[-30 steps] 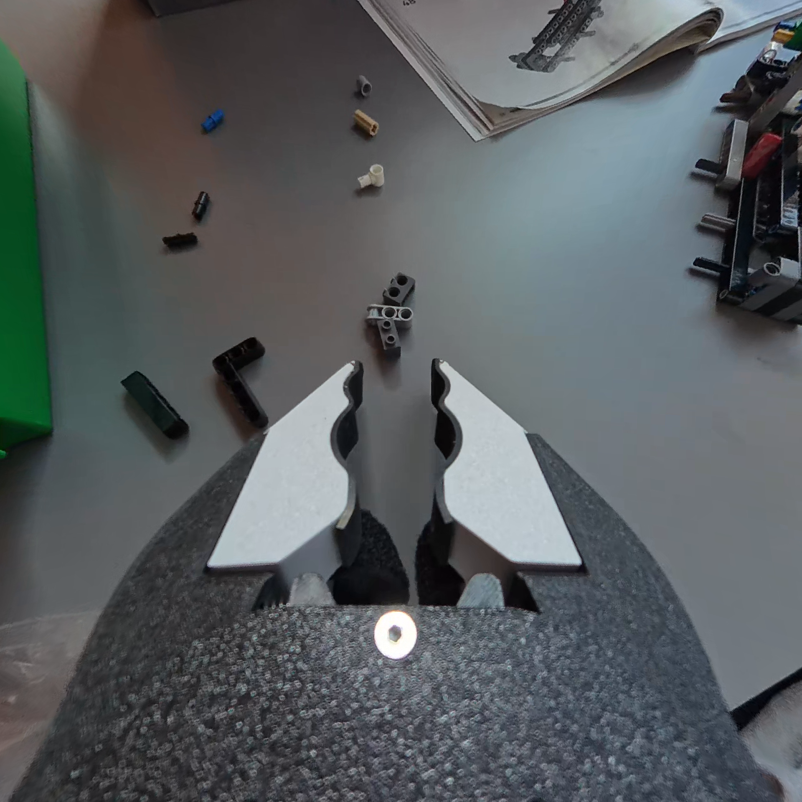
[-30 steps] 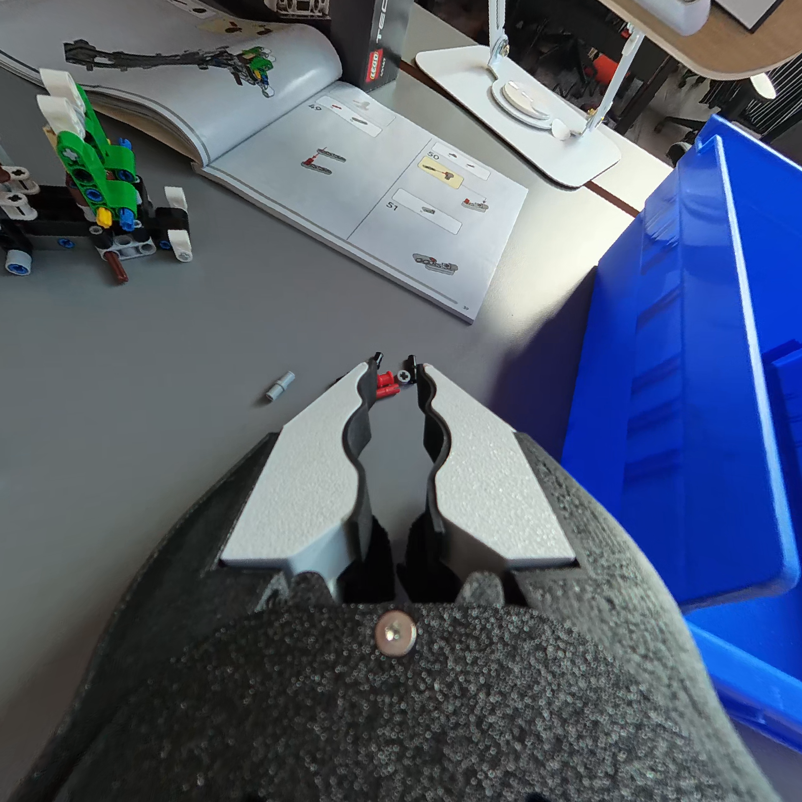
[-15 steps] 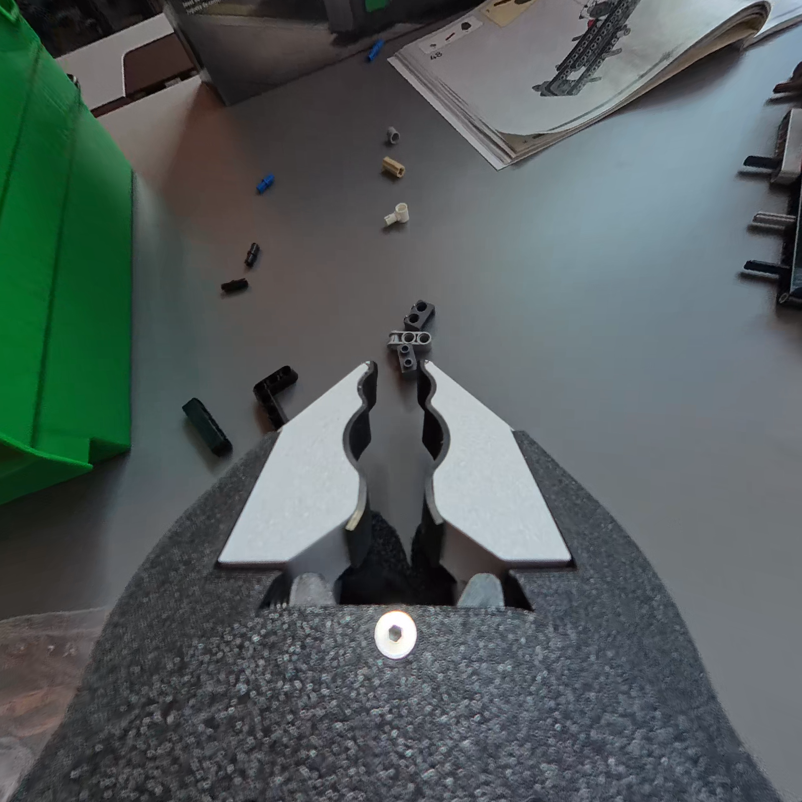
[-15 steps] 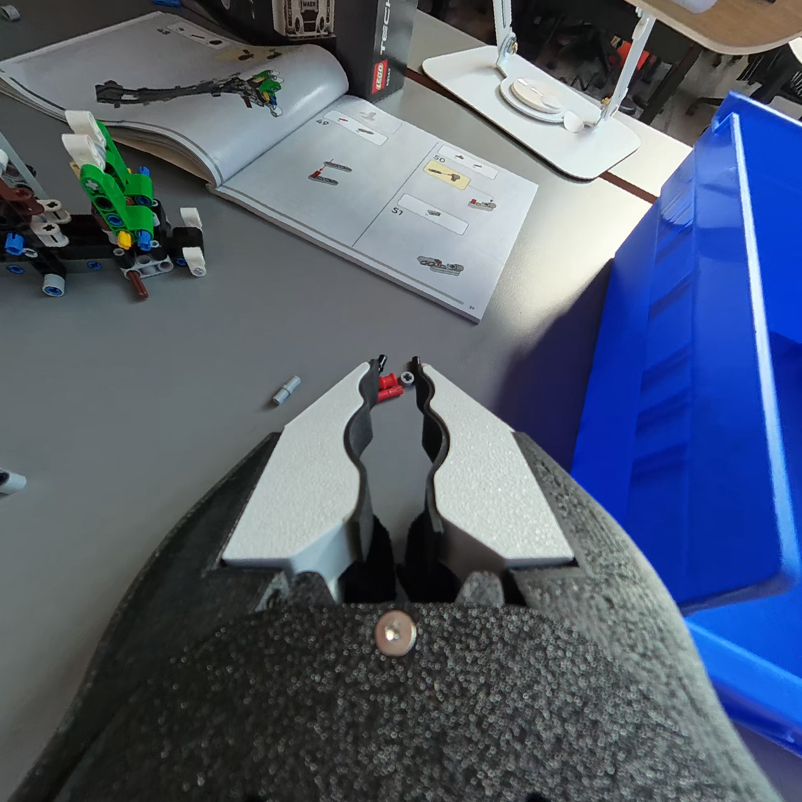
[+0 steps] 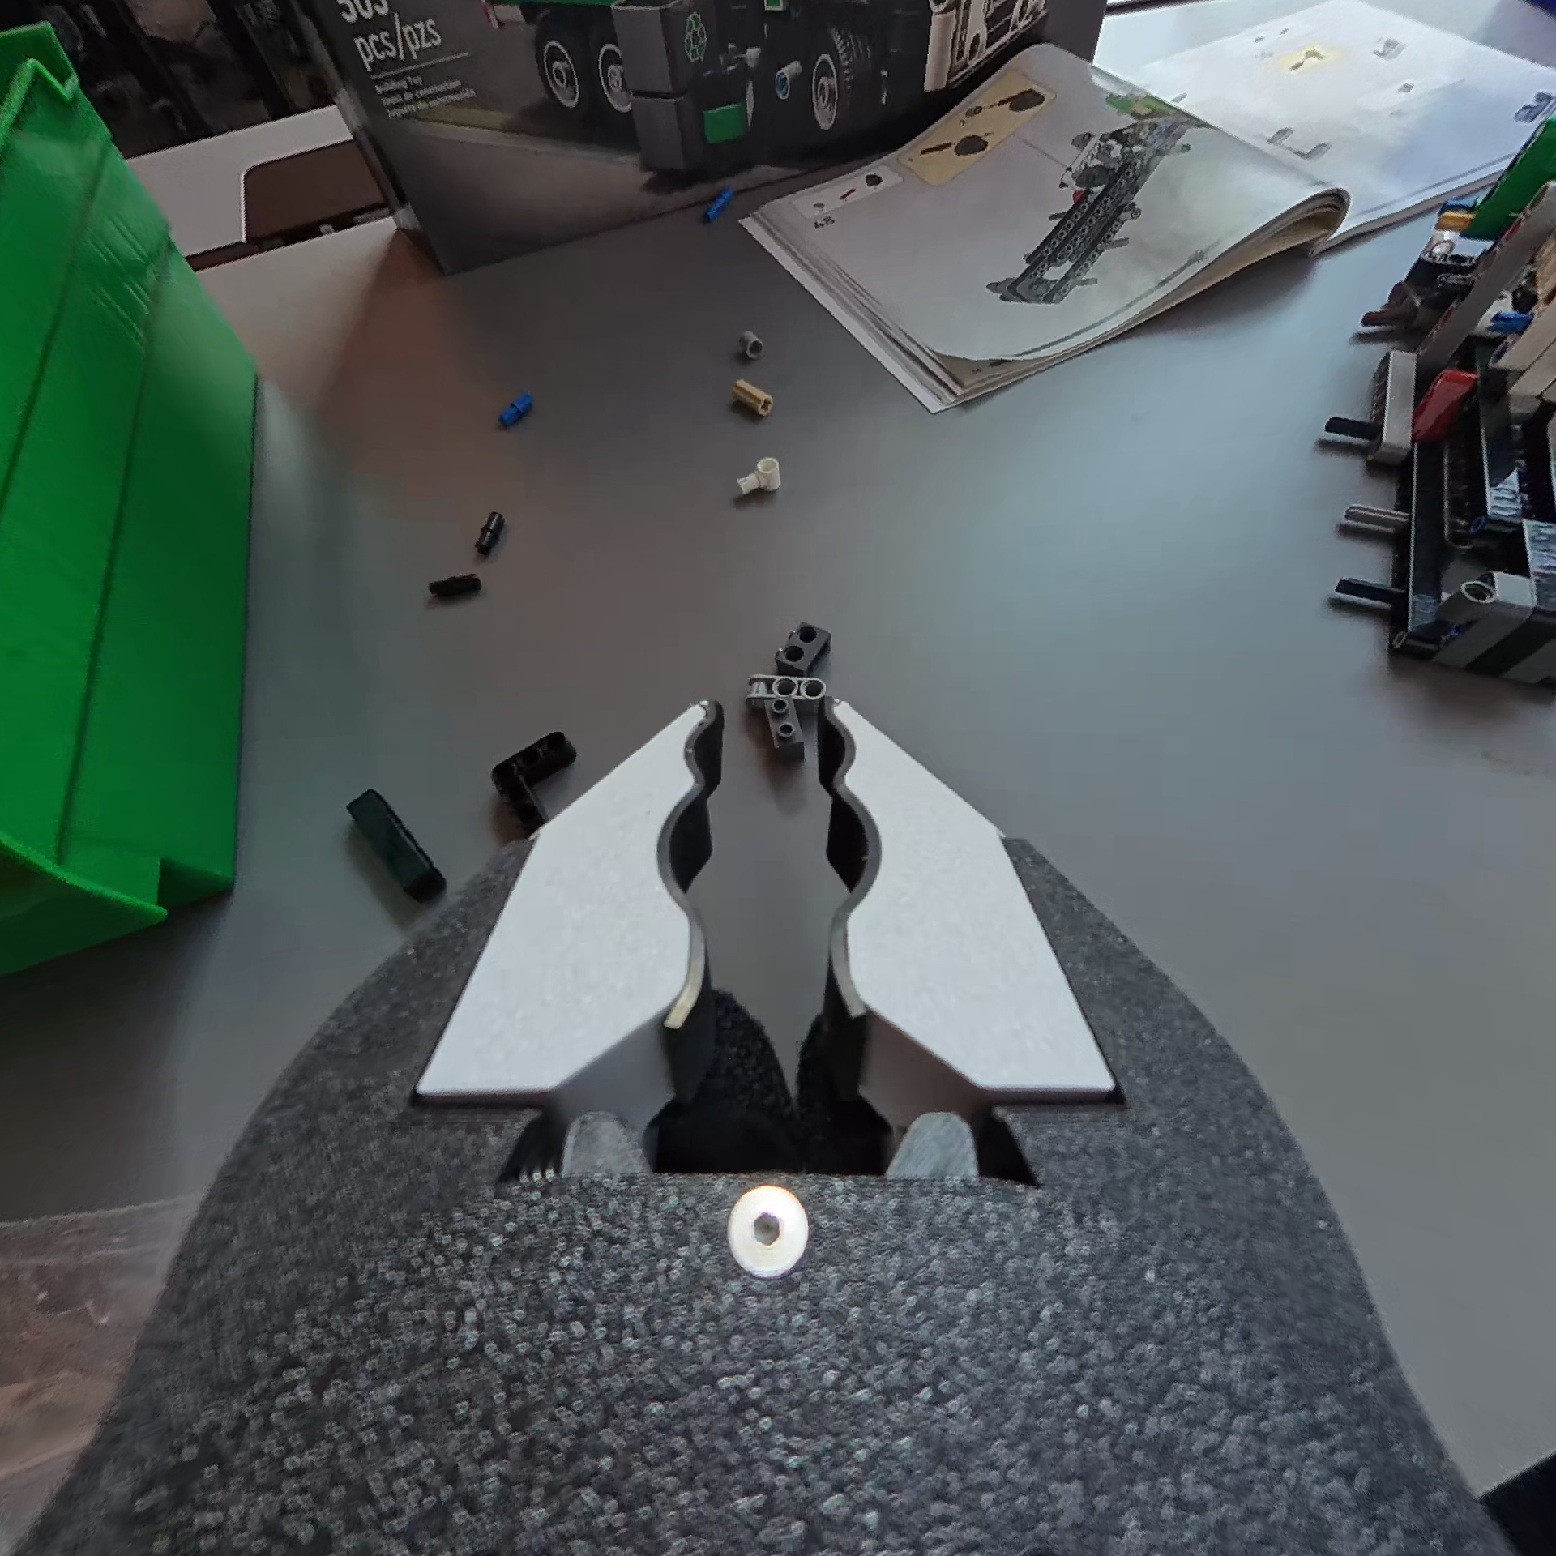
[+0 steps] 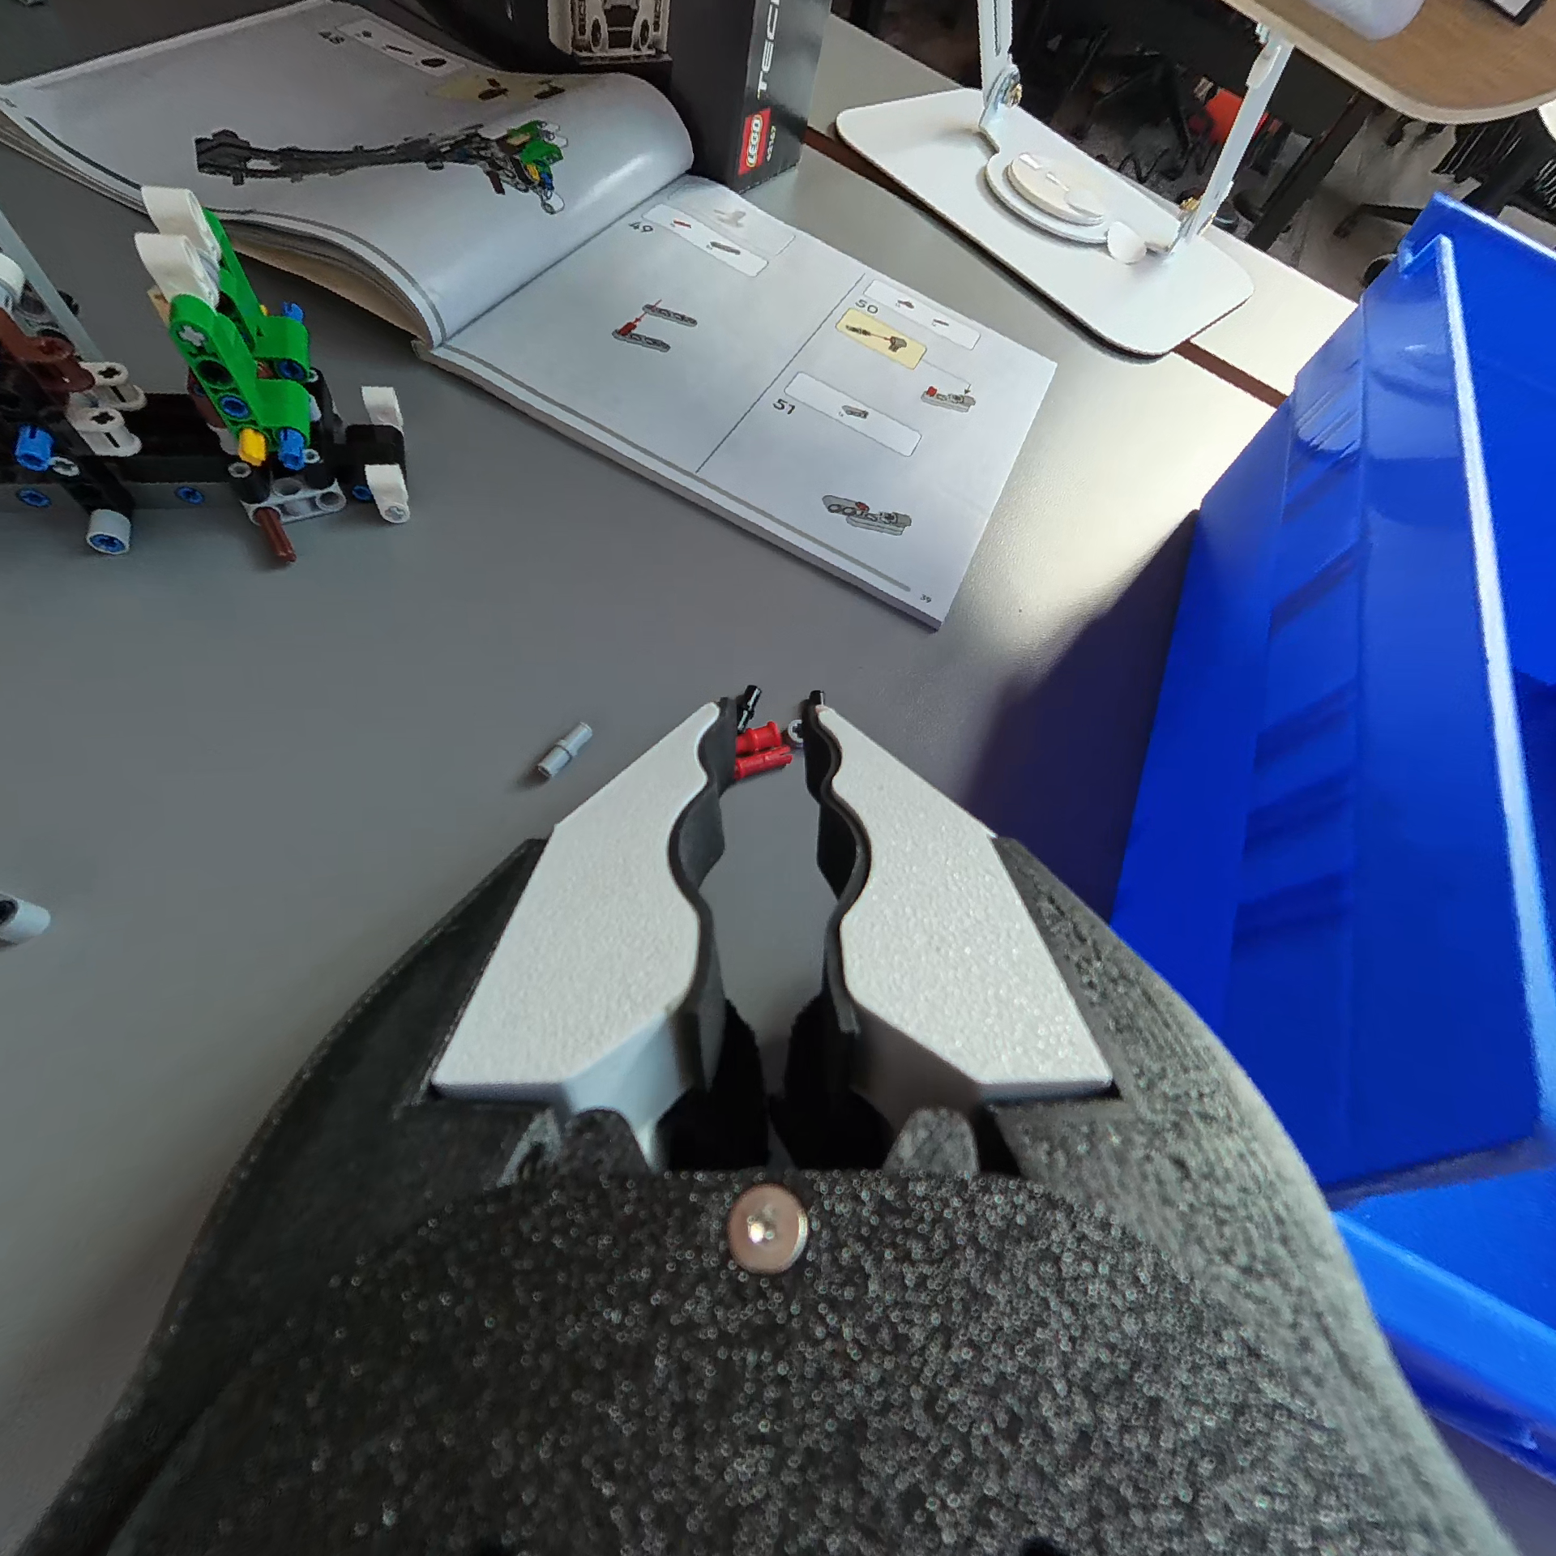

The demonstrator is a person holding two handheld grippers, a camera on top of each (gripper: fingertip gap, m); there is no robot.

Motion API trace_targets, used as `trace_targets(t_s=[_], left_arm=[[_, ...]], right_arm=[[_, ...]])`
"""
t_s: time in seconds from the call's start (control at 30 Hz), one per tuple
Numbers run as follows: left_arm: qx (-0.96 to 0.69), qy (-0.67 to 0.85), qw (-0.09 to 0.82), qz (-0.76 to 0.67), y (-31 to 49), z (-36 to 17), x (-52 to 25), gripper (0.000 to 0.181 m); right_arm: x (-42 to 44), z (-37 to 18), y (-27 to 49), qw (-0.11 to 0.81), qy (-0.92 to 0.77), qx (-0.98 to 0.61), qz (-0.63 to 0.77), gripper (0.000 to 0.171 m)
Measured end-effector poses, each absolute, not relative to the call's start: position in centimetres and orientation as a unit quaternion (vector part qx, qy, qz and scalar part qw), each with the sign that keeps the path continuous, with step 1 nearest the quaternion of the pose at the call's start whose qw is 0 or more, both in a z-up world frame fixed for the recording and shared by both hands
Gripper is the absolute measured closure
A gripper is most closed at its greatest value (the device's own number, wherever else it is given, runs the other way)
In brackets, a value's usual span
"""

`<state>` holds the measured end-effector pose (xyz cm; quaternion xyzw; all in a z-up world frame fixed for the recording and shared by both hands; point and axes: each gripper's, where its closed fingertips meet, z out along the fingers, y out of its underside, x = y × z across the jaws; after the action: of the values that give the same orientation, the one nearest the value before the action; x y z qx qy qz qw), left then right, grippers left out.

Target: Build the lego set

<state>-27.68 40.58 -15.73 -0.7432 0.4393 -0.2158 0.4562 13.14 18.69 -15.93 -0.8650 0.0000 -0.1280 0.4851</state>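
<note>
My left gripper (image 5: 773,711) is open, its fingertips on either side of a small dark grey connector piece (image 5: 787,716) with a light grey crosspiece (image 5: 787,689) on the grey table. A dark grey two-hole brick (image 5: 806,647) lies just beyond. My right gripper (image 6: 770,707) is open over two red pins (image 6: 762,749), with a black pin (image 6: 748,706) by its left fingertip and a small grey piece (image 6: 796,734) by the right one. The partly built model shows at right in the left wrist view (image 5: 1482,522) and at left in the right wrist view (image 6: 219,421).
A green bin (image 5: 101,522) stands at left, a blue bin (image 6: 1381,716) at right. The open instruction booklet (image 6: 758,379) and the set's box (image 5: 657,109) lie at the back. Loose pieces: black L-beam (image 5: 530,775), dark beam (image 5: 394,844), tan (image 5: 752,397), white (image 5: 760,477), blue (image 5: 514,410), grey pin (image 6: 564,751). Left tips to right tips: about 45 cm.
The left wrist view has tilted up and the left gripper moved forward, so the dark grey connector now sits between its tips. The right gripper has barely shifted over the red pins.
</note>
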Motion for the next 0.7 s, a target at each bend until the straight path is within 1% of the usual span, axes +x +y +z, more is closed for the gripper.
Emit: trace_targets(t_s=[0.1,0.23,0.33,0.43,0.5,0.57,0.7], left_arm=[[-0.740,0.428,0.477,-0.206,40.9,-15.2,-28.0,0.160],[-0.759,0.341,0.542,-0.117,43.7,-14.0,-31.2,0.160],[-0.747,0.315,0.571,-0.133,43.7,-12.8,-32.0,0.162],[-0.729,0.382,0.542,-0.170,42.3,-13.5,-29.9,0.162],[-0.730,0.450,0.478,-0.191,41.1,-15.4,-28.0,0.157],[-0.734,0.482,0.429,-0.212,40.3,-16.7,-26.7,0.151],[-0.741,0.473,0.420,-0.225,41.4,-16.8,-25.7,0.151]], right_arm=[[13.1,-15.9,18.7,0.485,-0.001,-0.865,-0.128,0.157],[13.1,-16.0,18.7,0.482,-0.005,-0.865,-0.135,0.157],[13.1,-16.1,18.7,0.479,-0.005,-0.867,-0.139,0.158],[13.2,-16.2,18.7,0.477,-0.002,-0.868,-0.138,0.158],[13.3,-16.1,18.7,0.478,0.000,-0.868,-0.137,0.158],[13.2,-16.1,18.7,0.479,0.000,-0.867,-0.137,0.158],[13.2,-16.1,18.7,0.477,-0.006,-0.867,-0.145,0.158]])
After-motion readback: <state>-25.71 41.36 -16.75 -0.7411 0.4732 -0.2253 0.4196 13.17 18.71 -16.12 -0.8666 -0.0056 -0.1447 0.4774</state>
